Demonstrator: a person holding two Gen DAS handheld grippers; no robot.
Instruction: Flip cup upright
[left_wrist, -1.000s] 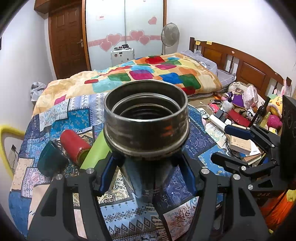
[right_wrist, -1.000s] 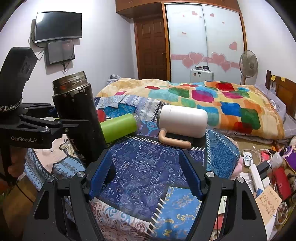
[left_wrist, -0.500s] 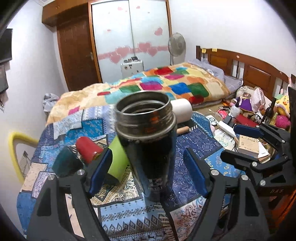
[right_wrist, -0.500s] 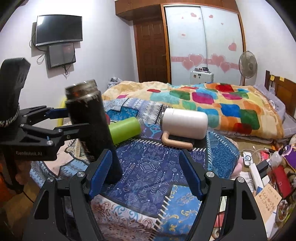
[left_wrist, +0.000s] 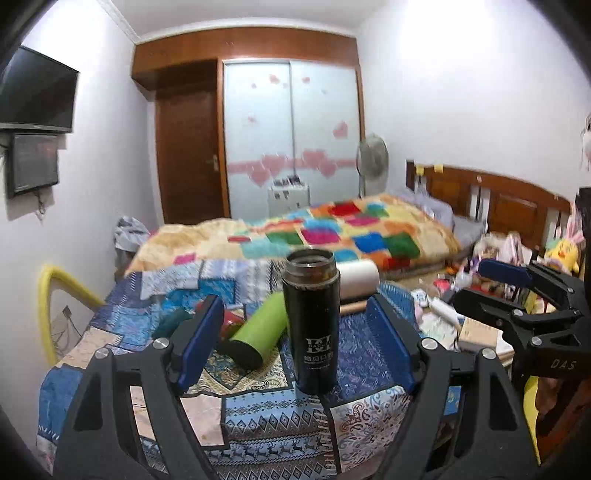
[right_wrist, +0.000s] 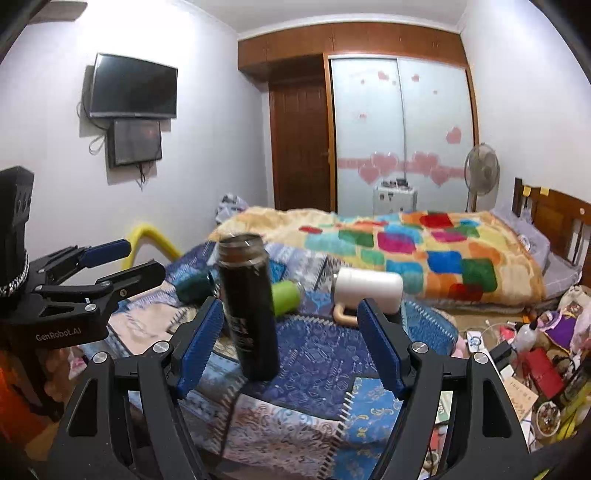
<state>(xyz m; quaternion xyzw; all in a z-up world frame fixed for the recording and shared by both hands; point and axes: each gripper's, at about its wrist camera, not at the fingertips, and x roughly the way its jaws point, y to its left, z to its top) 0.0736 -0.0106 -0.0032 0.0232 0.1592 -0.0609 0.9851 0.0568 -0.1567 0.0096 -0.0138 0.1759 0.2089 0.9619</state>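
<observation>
The black cup (left_wrist: 312, 325) stands upright, mouth up, on the blue patterned quilt (left_wrist: 258, 424), and it is the fixed point for everything else here. The left gripper (left_wrist: 295, 343) is released, its blue-padded fingers (left_wrist: 199, 343) spread wide on either side of the cup without touching it. The right gripper (right_wrist: 291, 347) is likewise spread open and holds nothing; in its view the cup (right_wrist: 249, 310) stands nearer its left finger than its right one. Just behind the cup and to its left lies a green bottle (left_wrist: 258, 336) on its side, and farther left of that a dark teal cup (left_wrist: 171, 323), also lying down, with something red (left_wrist: 231, 321) partly hidden between them. Behind the cup to its right lies a white mug (left_wrist: 358, 277) with a tan handle (left_wrist: 352, 307). Well behind the cup a colourful checked blanket (left_wrist: 332, 236) covers the bed.
</observation>
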